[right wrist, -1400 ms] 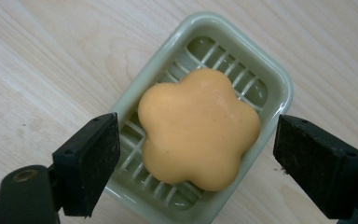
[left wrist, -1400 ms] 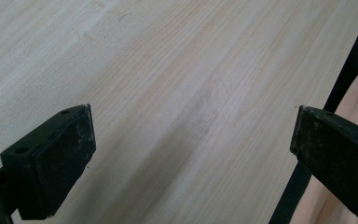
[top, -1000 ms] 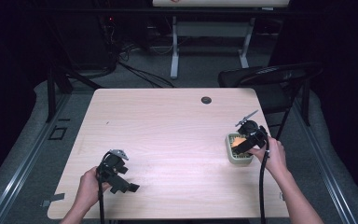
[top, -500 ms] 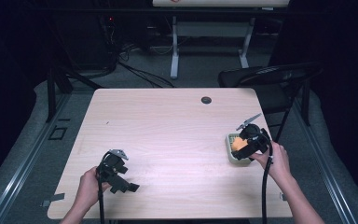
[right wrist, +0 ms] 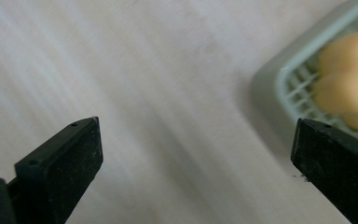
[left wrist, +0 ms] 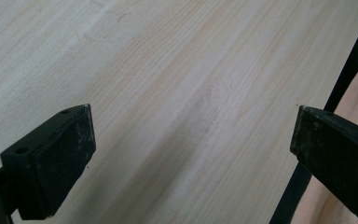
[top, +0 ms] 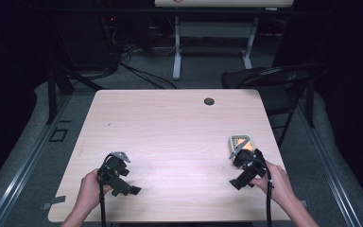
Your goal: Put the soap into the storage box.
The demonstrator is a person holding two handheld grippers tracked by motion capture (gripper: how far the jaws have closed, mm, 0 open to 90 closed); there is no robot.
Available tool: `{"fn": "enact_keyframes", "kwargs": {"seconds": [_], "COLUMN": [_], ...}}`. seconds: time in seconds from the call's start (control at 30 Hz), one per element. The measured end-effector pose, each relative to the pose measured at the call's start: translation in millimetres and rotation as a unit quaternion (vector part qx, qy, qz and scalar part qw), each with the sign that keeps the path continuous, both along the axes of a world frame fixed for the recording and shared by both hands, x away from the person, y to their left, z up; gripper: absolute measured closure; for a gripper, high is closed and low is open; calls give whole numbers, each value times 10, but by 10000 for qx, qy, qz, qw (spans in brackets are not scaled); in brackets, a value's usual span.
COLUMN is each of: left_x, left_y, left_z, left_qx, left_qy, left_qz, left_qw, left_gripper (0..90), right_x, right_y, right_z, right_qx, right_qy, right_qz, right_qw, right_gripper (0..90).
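Right gripper view: right gripper (right wrist: 196, 154), its jaws just opened wide on nothing, beside a pale green basket (right wrist: 279, 93) holding orange pieces (right wrist: 349, 74); left gripper (left wrist: 191, 149) spread over the bare table (left wrist: 168, 70).

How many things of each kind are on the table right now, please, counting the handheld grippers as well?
Grippers: 2, the left gripper and the right gripper, both open
Pale green basket: 1
Orange rounded items in the basket: about 2, blurred
Round black grommet in the table: 1
Total: 6
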State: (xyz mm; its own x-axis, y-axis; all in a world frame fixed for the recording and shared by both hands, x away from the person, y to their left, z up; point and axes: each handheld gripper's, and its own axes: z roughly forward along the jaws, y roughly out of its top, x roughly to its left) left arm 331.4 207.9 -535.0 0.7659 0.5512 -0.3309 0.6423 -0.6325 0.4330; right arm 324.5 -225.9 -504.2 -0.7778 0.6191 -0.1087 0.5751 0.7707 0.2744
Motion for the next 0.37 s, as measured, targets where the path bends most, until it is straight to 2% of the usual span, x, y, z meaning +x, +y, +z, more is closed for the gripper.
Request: {"fn": "enact_keyframes", "kwargs": {"seconds": [0.1, 0.13, 0.2, 0.27, 0.3, 0.37], "left_x": [5, 5, 5, 6, 8, 16], "left_y": [-6, -10, -19, -24, -29, -34], "left_z": [-2, -3, -2, 2, 2, 0], "left_qx": [-3, -9, -9, 11, -3, 7], "left_qy": [16, 14, 5, -16, -2, 1], "left_qz": [-25, -25, -54, -71, -61, -76], "left_qw": [10000, 10000, 10000, 10000, 10000, 10000], "left_gripper": [2, 2, 2, 2, 2, 2], "right_x": [-138, -192, -261, -290, -293, -274], "right_y": [59, 81, 101, 116, 116, 117], "right_z": [-117, -163, -251, -292, -313, -325], "right_qx": [-65, -242, -300, -487, -432, -473], "right_qy": [120, 193, 299, 355, 368, 381], "right_qz": [126, 224, 282, 337, 289, 256], "right_qw": [9998, 9993, 9987, 9976, 9980, 9978], "right_gripper": [12, 3, 0, 0, 0, 0]}}
